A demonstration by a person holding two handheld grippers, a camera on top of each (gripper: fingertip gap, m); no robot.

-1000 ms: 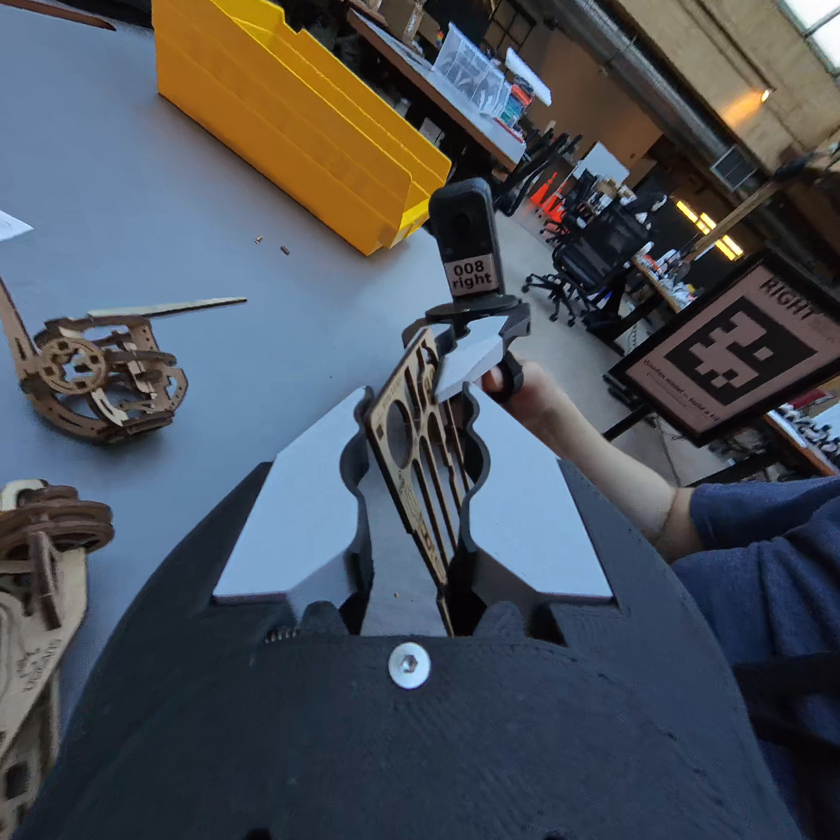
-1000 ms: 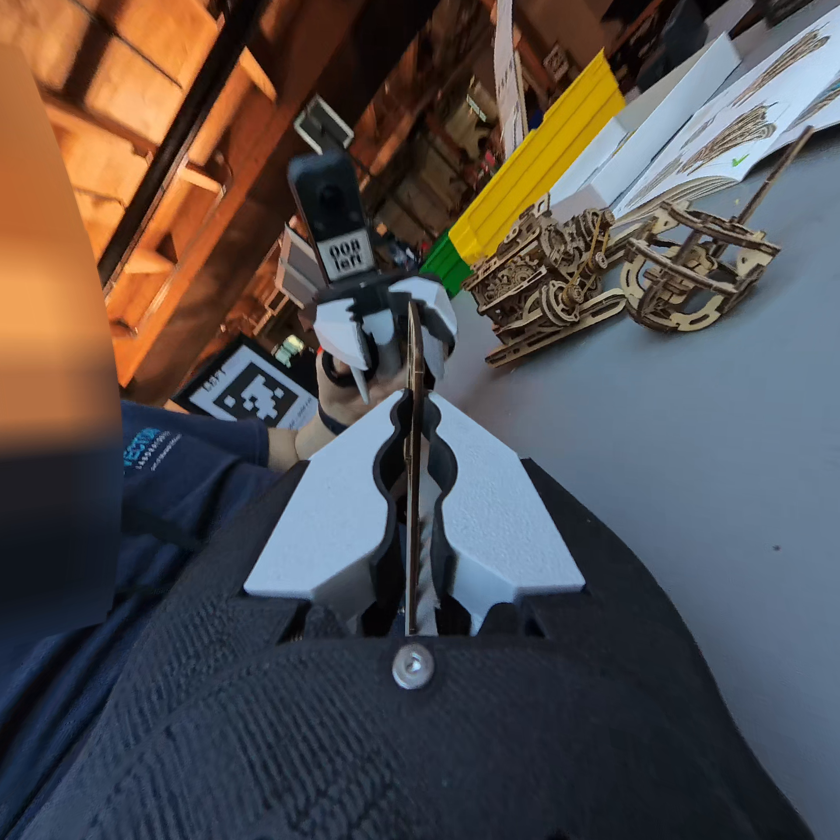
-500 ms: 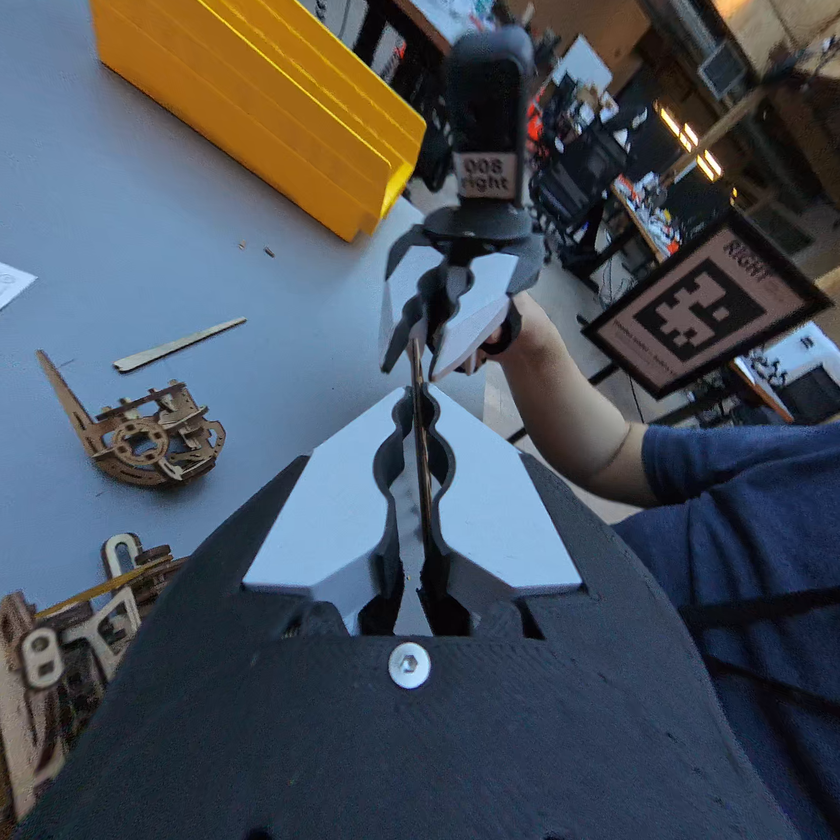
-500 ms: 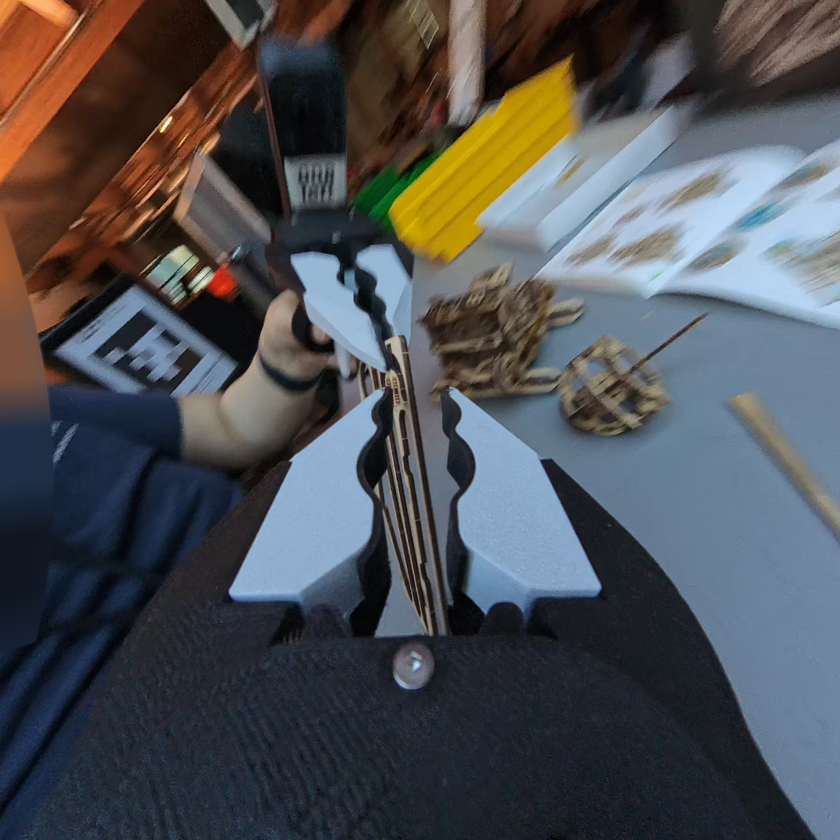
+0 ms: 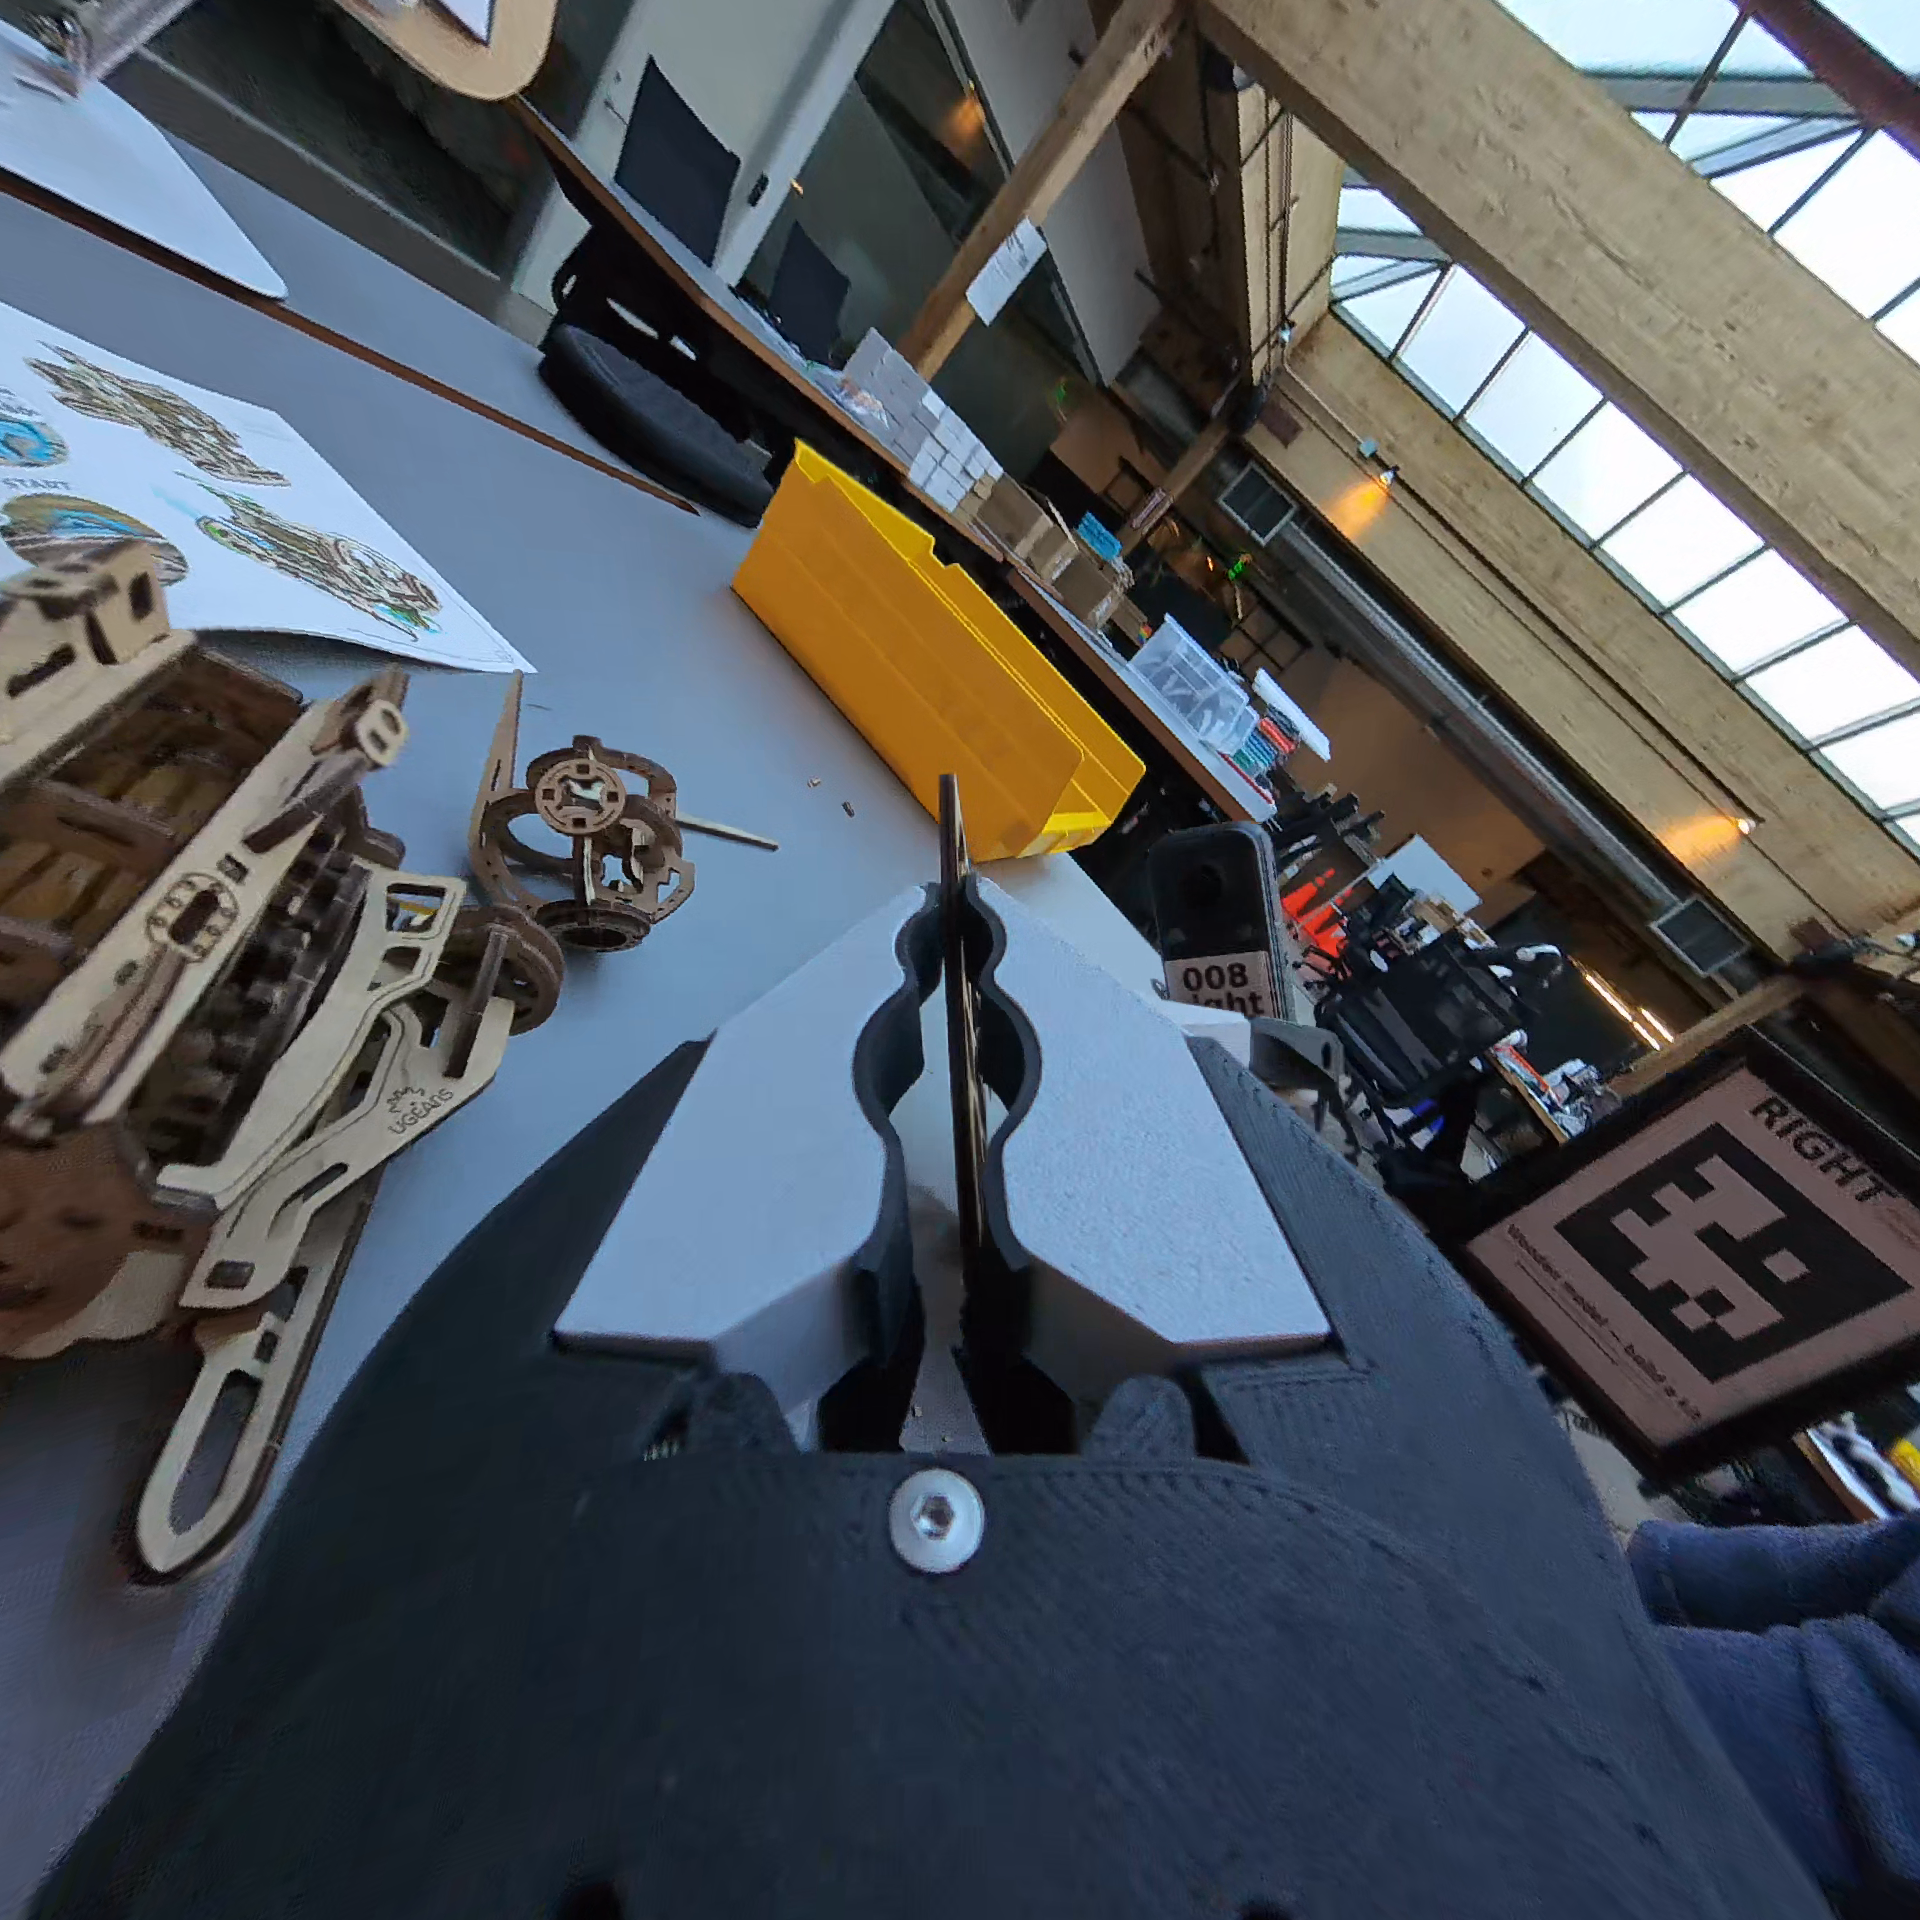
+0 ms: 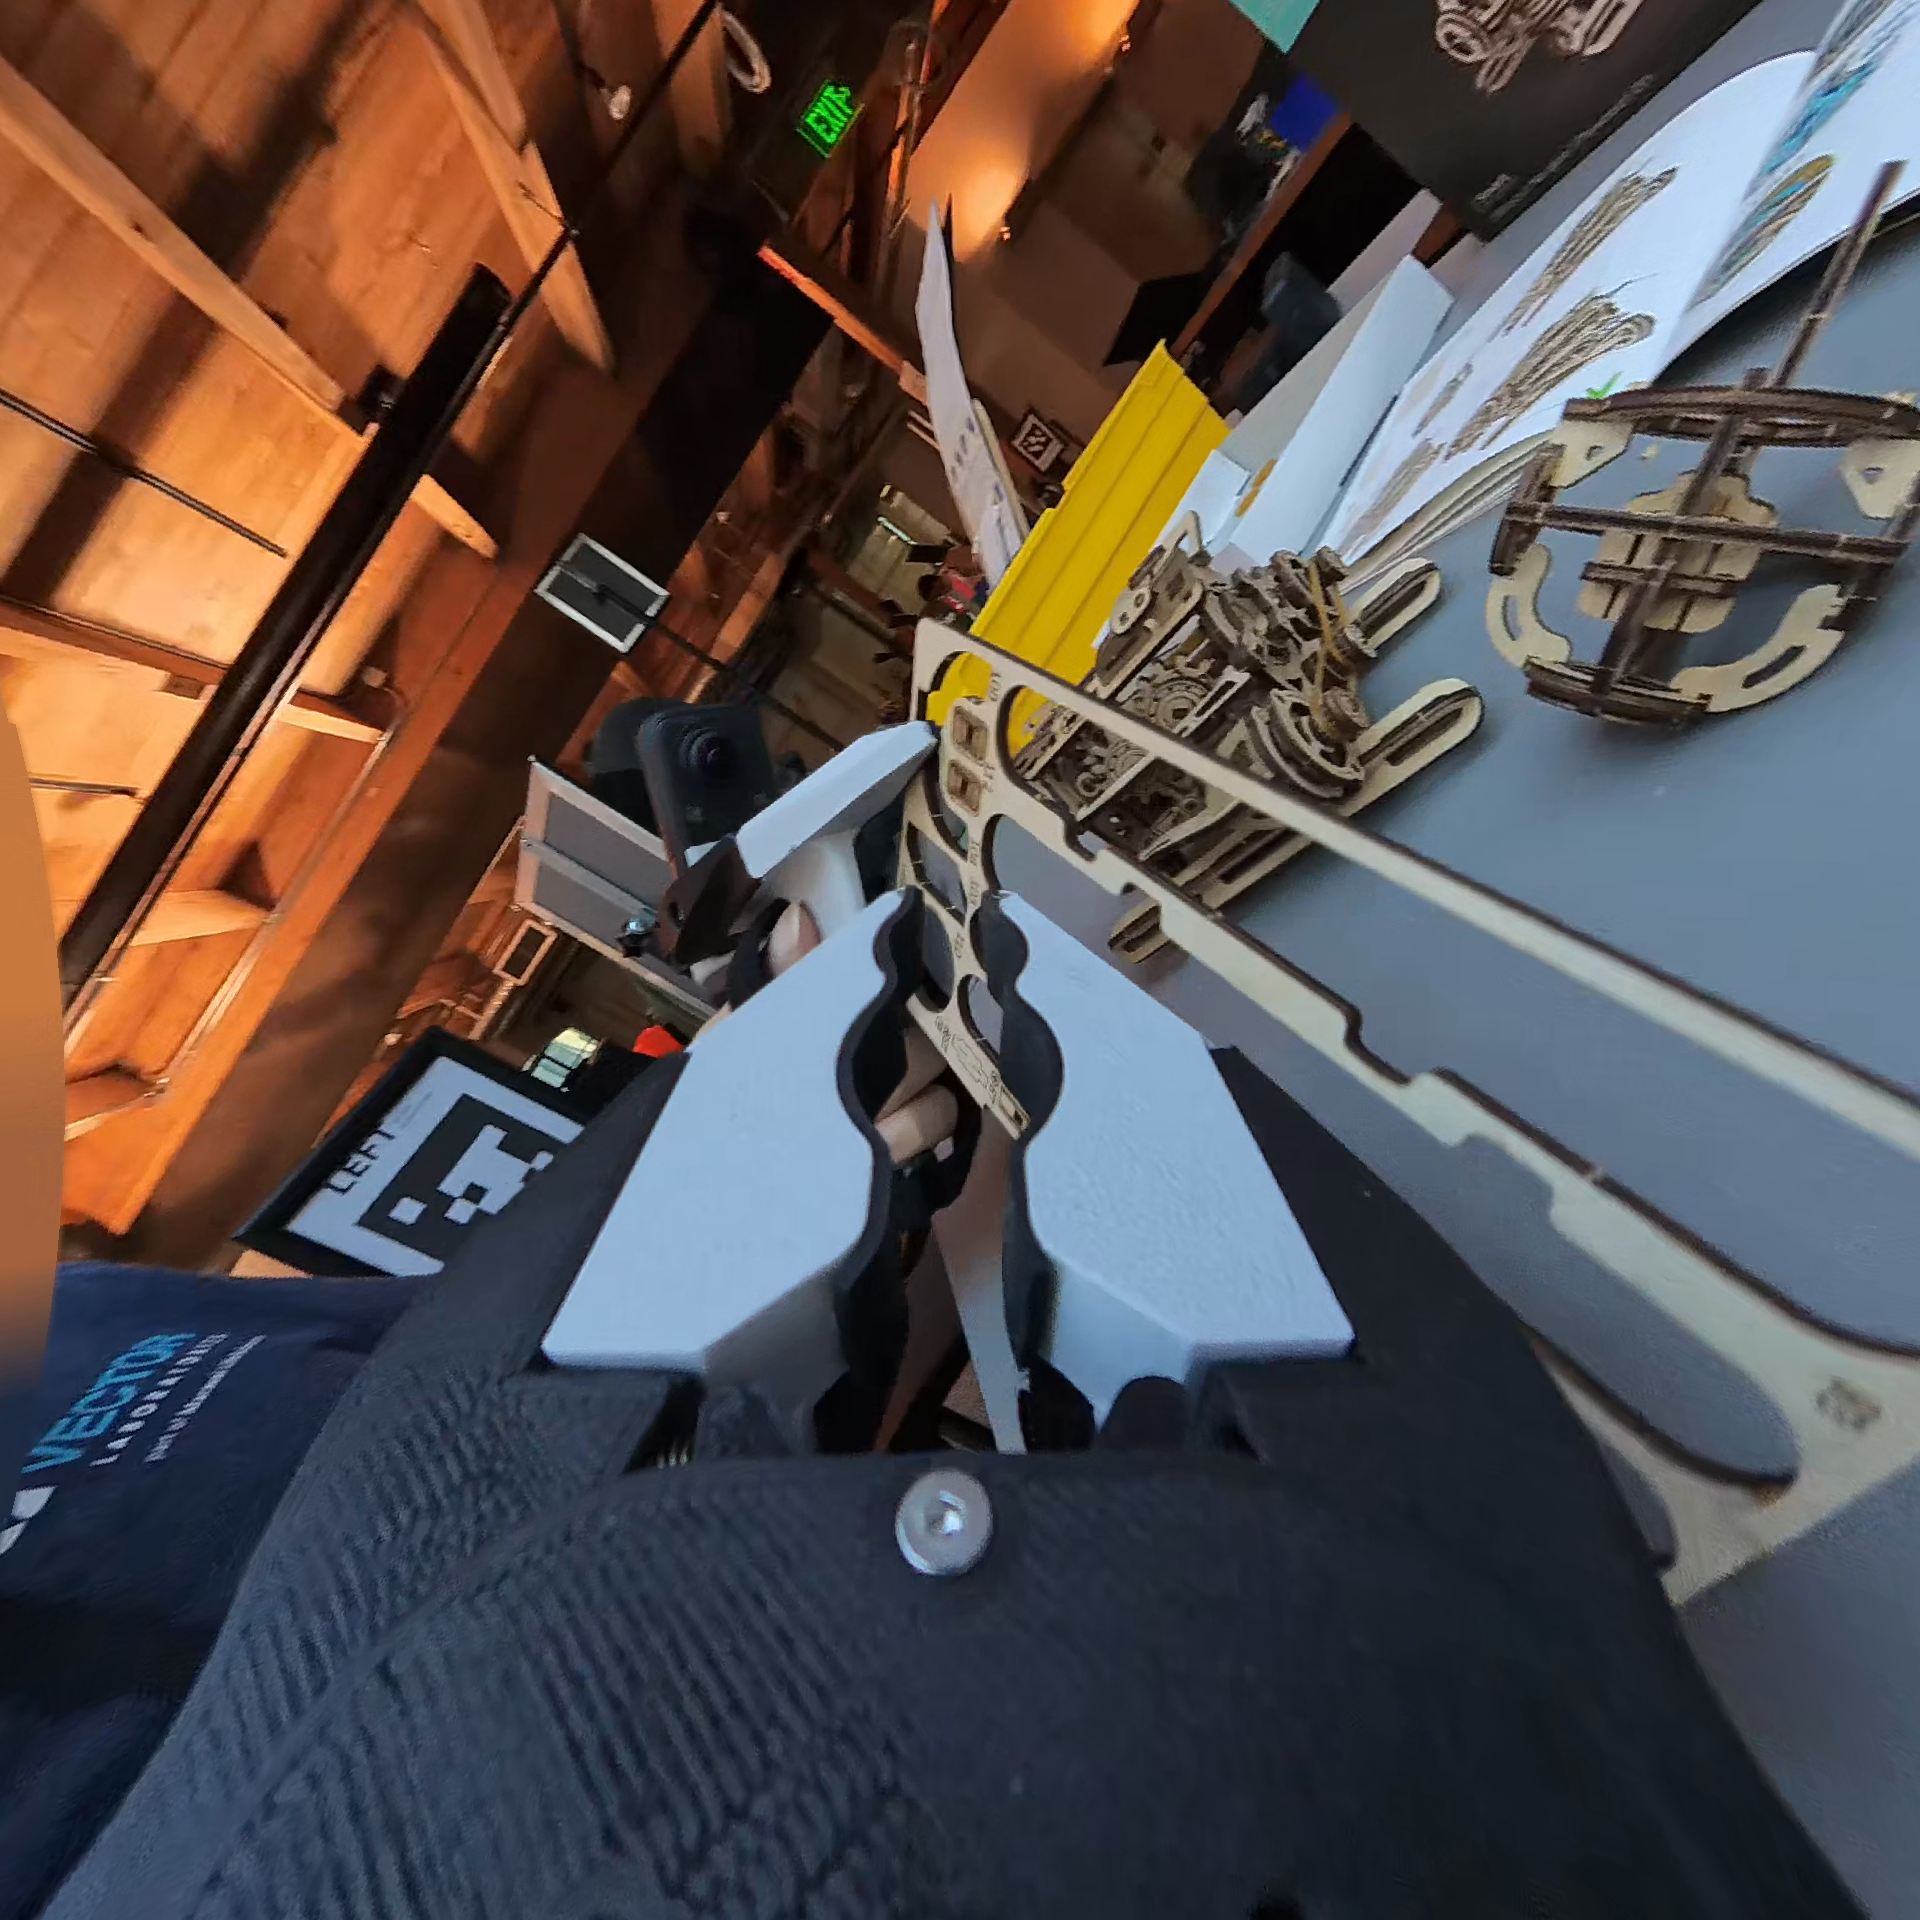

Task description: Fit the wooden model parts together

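My left gripper [image 5: 951, 899] is shut on a thin laser-cut wooden sheet [image 5: 958, 1039], seen edge-on between its pads. In the right wrist view the same sheet [image 6: 1455, 935] runs flat from the left gripper [image 6: 894, 779] down to the lower right, above the table. My right gripper [image 6: 951, 914] has its jaws slightly apart. A corner of the sheet shows through the gap, but the pads do not clamp it. A large wooden model [image 5: 156, 987] and a small round wooden assembly [image 5: 582, 852] rest on the grey table [image 5: 623, 623].
A yellow bin [image 5: 935, 675] stands at the far table edge. An open instruction booklet [image 5: 260, 520] lies behind the models. A thin wooden stick [image 5: 727, 831] lies by the small assembly. The person's blue sleeve [image 5: 1818, 1662] is at lower right. Only a small space, under 4 cm, lies between the two pairs of fingers.
One second ago both grippers held the sheet. The right gripper has opened and let go. The left gripper has swung the sheet over the table towards the models.
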